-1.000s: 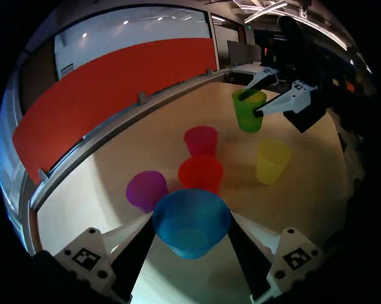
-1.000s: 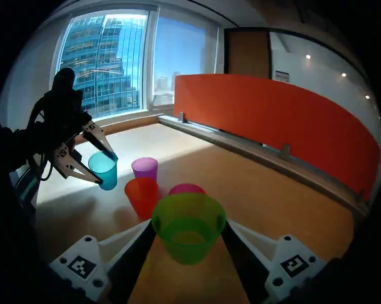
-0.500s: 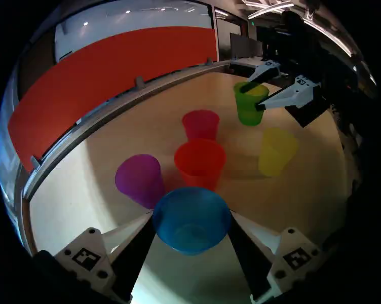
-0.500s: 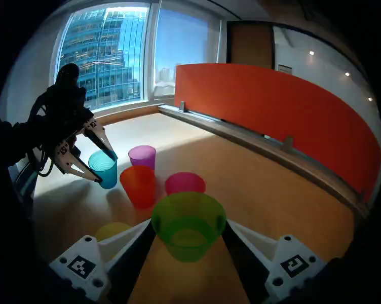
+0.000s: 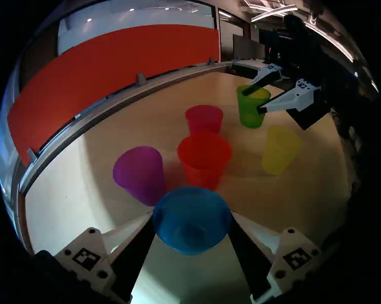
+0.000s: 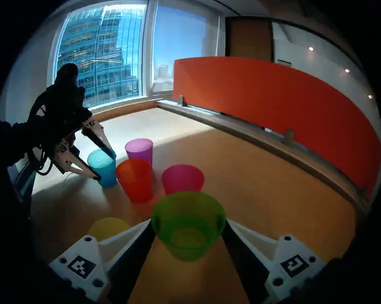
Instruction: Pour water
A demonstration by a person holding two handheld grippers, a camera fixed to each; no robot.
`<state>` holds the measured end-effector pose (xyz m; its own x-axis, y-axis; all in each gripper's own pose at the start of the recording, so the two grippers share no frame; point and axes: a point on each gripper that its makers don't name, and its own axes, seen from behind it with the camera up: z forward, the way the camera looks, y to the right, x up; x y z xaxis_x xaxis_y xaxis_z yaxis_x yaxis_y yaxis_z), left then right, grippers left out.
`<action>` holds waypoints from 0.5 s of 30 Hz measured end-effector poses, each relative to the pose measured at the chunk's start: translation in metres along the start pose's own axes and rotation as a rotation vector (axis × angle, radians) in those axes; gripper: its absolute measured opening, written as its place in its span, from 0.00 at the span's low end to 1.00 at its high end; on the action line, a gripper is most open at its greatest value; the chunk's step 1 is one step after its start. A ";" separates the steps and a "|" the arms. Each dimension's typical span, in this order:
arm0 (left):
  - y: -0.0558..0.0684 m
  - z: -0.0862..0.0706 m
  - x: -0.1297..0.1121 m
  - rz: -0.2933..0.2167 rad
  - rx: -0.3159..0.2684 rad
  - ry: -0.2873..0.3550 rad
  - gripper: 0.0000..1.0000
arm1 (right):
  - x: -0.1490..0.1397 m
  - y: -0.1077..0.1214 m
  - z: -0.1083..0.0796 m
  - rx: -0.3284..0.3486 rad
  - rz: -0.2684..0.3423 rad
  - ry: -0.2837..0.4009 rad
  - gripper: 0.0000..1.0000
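— Pale wooden tabletop (image 5: pixel 84 202) runs up to a red partition (image 5: pixel 99 66) in the left gripper view. What is the left gripper (image 5: pixel 191 219) doing?

— Its two fingers are clamped on the blue cup (image 5: pixel 190 235), one on each side, mouth up and level. Just beyond stand a purple cup (image 5: pixel 139 172), an orange cup (image 5: pixel 204 158), a pink cup (image 5: pixel 204 119) and a yellow cup (image 5: pixel 280 148), bunched near one another. Farther off, the right gripper (image 5: pixel 252 101) pinches a green cup (image 5: pixel 250 114).

— Any water in the blue one?

— Too dim inside; I cannot tell.

— And the right gripper view?

— Tall windows (image 6: pixel 104 55) behind. Its own fingers squeeze the green cup (image 6: pixel 188 230), upright, with what may be a little liquid at the bottom. Across the table the left gripper (image 6: pixel 103 163) holds the blue cup (image 6: pixel 103 169) low, just beside the orange one.

— So how should the pour go?

— My judgement: choose one receiving cup, bring the pouring rim over its mouth, then roll the wrist slowly for a thin stream. Grip firmly, since thin cups likely flex and slip. The neighbours stand close, so a wide swing could topple them.
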<state>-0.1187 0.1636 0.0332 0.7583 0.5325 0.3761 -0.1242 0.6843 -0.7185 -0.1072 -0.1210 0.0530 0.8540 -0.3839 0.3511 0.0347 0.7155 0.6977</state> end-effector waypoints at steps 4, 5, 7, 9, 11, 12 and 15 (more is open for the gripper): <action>-0.001 0.000 -0.002 -0.010 -0.004 0.008 0.90 | -0.003 0.000 0.002 -0.001 0.003 -0.007 0.91; -0.001 -0.001 -0.002 -0.013 -0.006 0.011 0.90 | -0.004 0.000 0.003 -0.001 0.005 -0.008 0.91; -0.002 -0.001 -0.004 -0.024 -0.008 0.013 0.90 | -0.004 0.001 0.004 -0.002 0.007 -0.010 0.91; -0.003 -0.001 -0.006 -0.033 -0.010 0.013 0.90 | -0.005 0.001 0.005 -0.002 0.009 -0.012 0.91; -0.004 -0.001 -0.008 -0.040 -0.010 0.010 0.90 | -0.007 0.001 0.006 -0.002 0.011 -0.016 0.91; -0.004 -0.001 -0.009 -0.040 -0.011 0.009 0.90 | -0.008 0.001 0.007 -0.003 0.011 -0.018 0.91; -0.005 -0.001 -0.012 -0.040 -0.012 0.007 0.90 | -0.012 0.001 0.009 -0.003 0.013 -0.025 0.91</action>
<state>-0.1270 0.1527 0.0319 0.7668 0.5016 0.4005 -0.0865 0.6990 -0.7098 -0.1215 -0.1210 0.0548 0.8411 -0.3890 0.3758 0.0252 0.7223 0.6912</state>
